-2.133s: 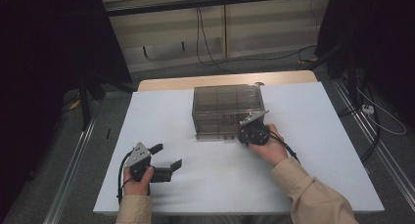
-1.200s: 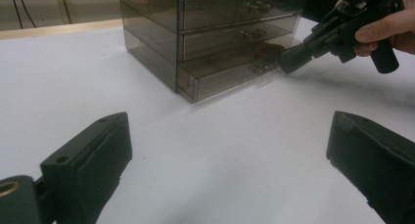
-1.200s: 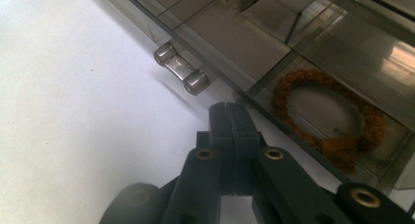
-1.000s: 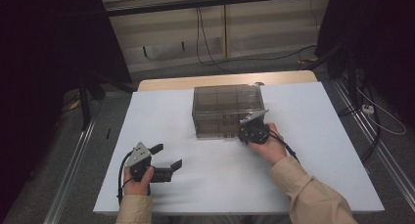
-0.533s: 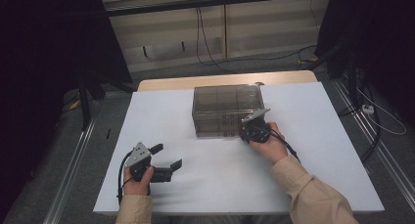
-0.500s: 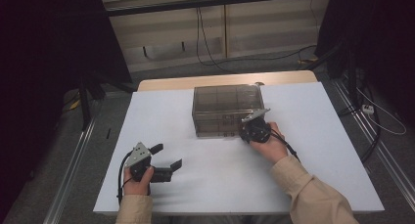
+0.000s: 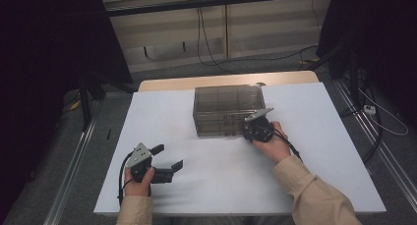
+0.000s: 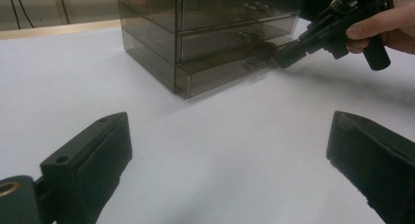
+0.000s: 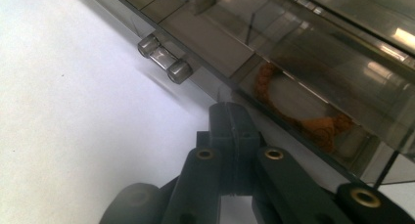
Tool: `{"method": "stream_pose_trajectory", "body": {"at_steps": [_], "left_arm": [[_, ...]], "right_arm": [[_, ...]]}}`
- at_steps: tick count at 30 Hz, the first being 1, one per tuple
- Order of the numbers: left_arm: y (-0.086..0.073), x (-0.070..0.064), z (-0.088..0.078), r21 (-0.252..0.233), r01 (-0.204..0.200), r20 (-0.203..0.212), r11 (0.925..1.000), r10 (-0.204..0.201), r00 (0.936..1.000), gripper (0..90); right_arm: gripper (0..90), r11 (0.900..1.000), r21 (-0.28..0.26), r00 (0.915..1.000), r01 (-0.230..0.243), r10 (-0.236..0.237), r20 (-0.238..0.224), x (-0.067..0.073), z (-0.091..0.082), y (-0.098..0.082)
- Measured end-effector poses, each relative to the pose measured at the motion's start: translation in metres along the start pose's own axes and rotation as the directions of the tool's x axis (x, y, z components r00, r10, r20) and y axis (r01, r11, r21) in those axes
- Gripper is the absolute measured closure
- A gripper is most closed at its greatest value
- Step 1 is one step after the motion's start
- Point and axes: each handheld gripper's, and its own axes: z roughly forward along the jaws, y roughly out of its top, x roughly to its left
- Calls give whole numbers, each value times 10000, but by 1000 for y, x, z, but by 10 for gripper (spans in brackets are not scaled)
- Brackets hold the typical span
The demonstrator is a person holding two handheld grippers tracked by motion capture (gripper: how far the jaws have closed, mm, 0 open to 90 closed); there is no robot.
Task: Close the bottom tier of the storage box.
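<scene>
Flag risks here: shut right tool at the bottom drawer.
1. The right tool is shut, its tip against the bottom drawer beside the handle, so it may slip off.
2. The left tool rests open, away from the drawer unit; a pull could drag it across the table.

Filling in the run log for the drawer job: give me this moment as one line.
right gripper: shut, tip at bottom drawer front | left gripper: open, idle on table | drawer: closed, orange item inside

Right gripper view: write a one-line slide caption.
Shut right gripper at the bottom drawer of a smoky drawer box, orange beads inside.
</scene>
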Motion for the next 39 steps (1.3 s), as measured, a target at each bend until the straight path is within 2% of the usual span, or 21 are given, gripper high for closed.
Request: {"method": "stream_pose_trajectory", "body": {"at_steps": [29, 36, 39], "left_arm": [[0, 2, 1, 7, 43, -14, 10000, -43, 10000, 31], [0, 2, 3, 29, 57, 10, 10000, -57, 10000, 31], [0, 3, 2, 19, 76, 2, 10000, -76, 10000, 31]], "right_arm": [[900, 10000, -42, 9999, 52, -52, 155, -4, 2, 0], [900, 10000, 13, 9994, 87, -88, 321, -7, 3, -1], [900, 10000, 5, 9995, -19, 18, 309, -8, 4, -1]]}}
